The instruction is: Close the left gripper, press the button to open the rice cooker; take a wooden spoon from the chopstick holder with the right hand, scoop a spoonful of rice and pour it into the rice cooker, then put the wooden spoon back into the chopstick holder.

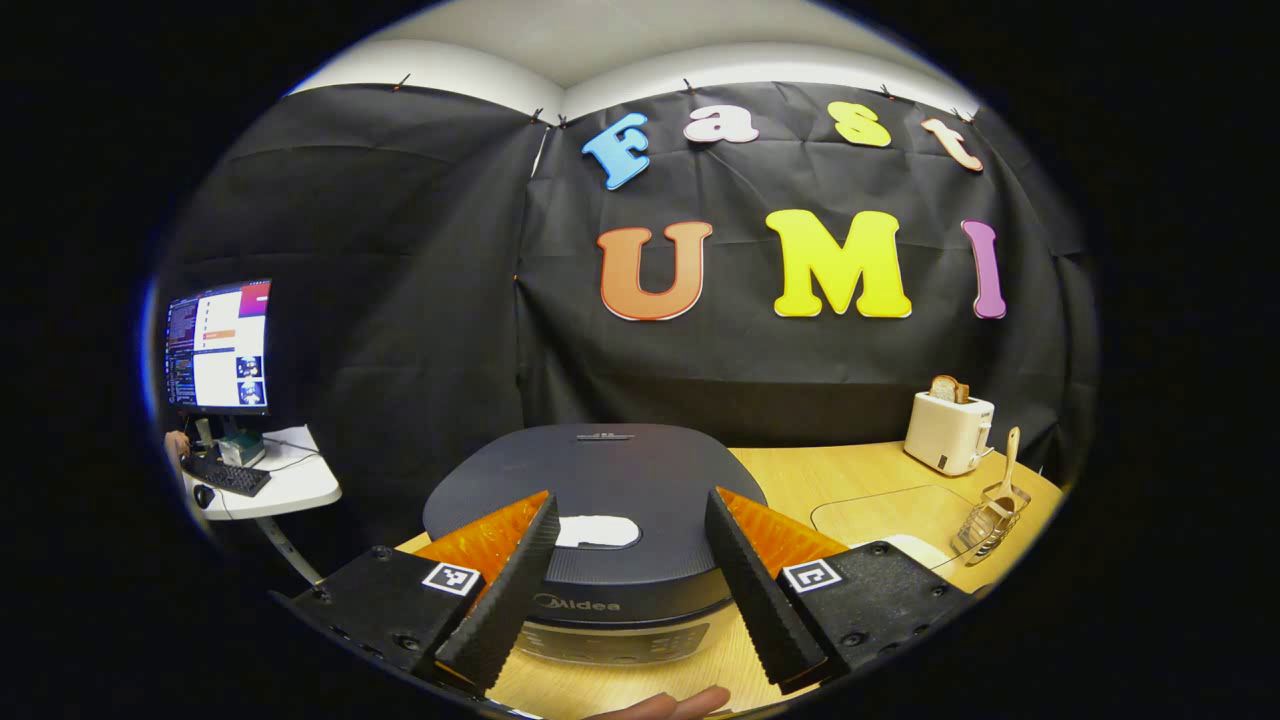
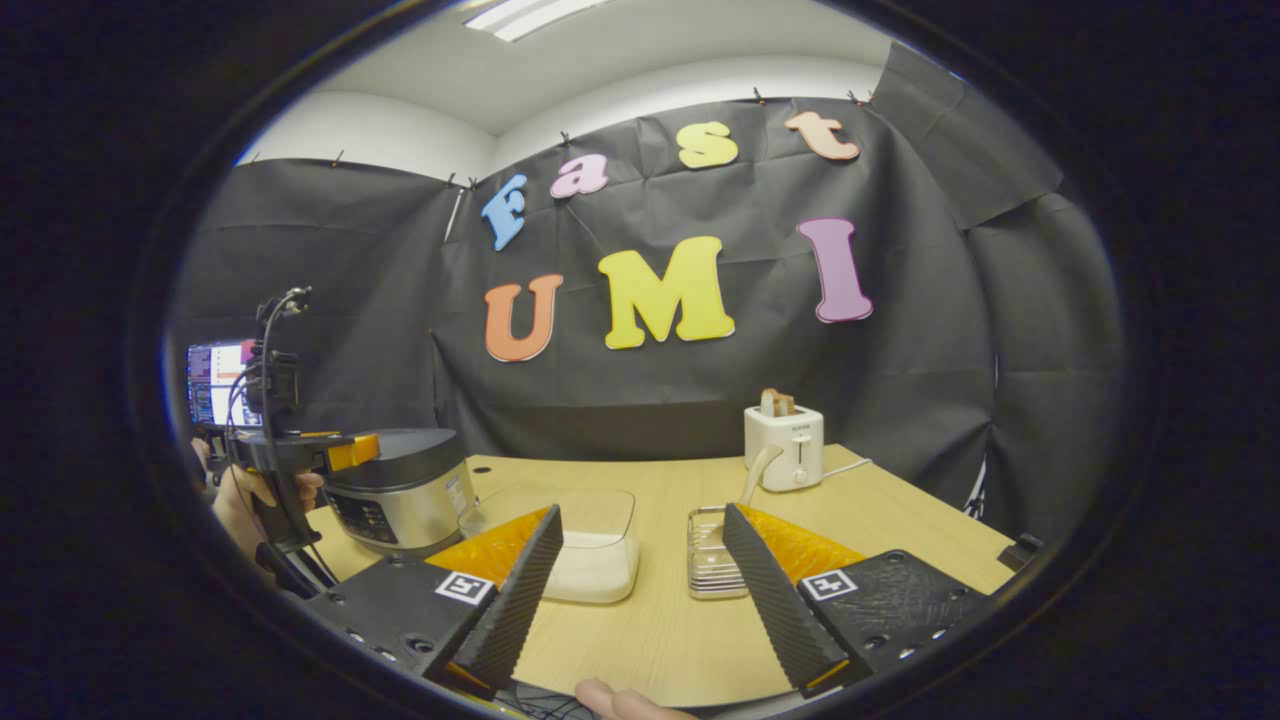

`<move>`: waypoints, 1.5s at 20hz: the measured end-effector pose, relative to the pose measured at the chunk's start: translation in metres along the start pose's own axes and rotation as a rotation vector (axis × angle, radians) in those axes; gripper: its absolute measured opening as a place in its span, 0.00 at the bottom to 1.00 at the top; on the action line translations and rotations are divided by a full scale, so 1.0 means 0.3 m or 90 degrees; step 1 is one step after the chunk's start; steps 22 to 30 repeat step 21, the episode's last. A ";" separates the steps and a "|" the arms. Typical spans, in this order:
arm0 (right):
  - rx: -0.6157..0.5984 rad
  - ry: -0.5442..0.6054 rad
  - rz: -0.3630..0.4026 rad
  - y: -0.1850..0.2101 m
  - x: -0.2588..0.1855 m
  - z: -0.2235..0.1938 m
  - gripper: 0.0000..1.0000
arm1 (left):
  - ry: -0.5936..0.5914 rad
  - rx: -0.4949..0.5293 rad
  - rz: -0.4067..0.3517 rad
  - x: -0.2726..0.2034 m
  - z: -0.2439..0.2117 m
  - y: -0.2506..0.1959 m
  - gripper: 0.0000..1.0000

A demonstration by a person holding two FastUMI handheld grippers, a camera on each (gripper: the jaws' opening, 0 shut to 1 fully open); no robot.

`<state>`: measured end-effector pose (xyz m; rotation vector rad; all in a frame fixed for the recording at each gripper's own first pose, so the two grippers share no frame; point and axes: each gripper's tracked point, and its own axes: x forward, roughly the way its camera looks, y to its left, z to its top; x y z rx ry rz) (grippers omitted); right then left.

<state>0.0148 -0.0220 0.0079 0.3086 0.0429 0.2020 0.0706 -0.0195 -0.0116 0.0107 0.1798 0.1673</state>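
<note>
Wooden spoon point(image 2: 752, 478) upright, handle tilted right

The rice cooker point(image 1: 600, 500) has a dark charcoal lid with fine ribbing on its front band and a pale white button point(image 1: 597, 531), while in the right gripper view its body point(image 2: 395, 505) is brushed silver. The table point(image 2: 650, 620) is light wood grain, the toaster point(image 2: 785, 447) cream white with brown toast, and the wooden spoon point(image 1: 1008, 462) pale tan. The chopstick holder point(image 2: 712, 556) is silvery wire mesh, and the clear container point(image 2: 590, 560) holds white rice.
</note>
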 end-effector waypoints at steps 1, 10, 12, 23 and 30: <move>-0.002 -0.002 -0.002 -0.013 -0.007 0.009 0.96 | 0.005 -0.007 -0.008 -0.018 -0.002 -0.028 0.95; -0.015 -0.008 -0.047 -0.133 -0.023 0.037 0.95 | 0.002 -0.012 -0.122 -0.252 0.000 -0.325 0.98; -0.004 0.004 -0.045 -0.137 -0.021 0.018 0.92 | -0.010 -0.012 -0.143 -0.302 -0.003 -0.370 0.98; -0.033 0.025 -0.013 -0.107 -0.044 -0.017 0.95 | -0.055 0.032 -0.166 -0.432 0.006 -0.486 0.98; -0.033 0.025 -0.013 -0.107 -0.044 -0.017 0.95 | -0.055 0.032 -0.166 -0.432 0.006 -0.486 0.98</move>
